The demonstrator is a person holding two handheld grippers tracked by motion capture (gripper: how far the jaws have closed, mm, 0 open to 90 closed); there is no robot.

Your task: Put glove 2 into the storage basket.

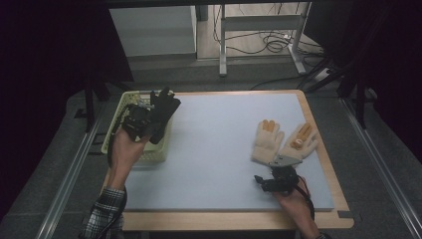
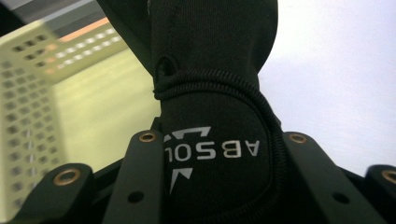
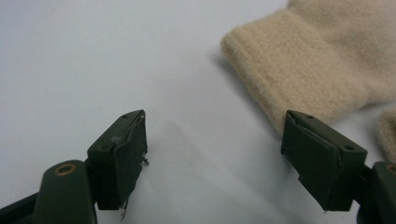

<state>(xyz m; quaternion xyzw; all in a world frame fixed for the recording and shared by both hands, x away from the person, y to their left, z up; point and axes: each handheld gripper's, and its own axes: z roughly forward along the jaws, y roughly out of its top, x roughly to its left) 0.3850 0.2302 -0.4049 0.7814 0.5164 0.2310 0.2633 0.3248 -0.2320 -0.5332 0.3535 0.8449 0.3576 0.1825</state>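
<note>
**Black glove lifted by the basket, beige pair waiting**

While the left tongs (image 1: 141,121) clamp a black glove (image 1: 163,112) by its cuff, holding it above the basket's (image 1: 113,130) right edge, the job looks like pairing gloves out on the surface (image 1: 214,144). Next, likely carry it right and lay it flat. Right tongs (image 1: 272,182) hover agape, empty, just short of the beige gloves (image 1: 282,141).

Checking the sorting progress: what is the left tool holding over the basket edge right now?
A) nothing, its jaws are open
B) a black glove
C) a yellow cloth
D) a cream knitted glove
B: the left tool is shut on the black glove, held up at the rim of the pale yellow basket, while both cream gloves lie on the table near the open right tool.
</note>
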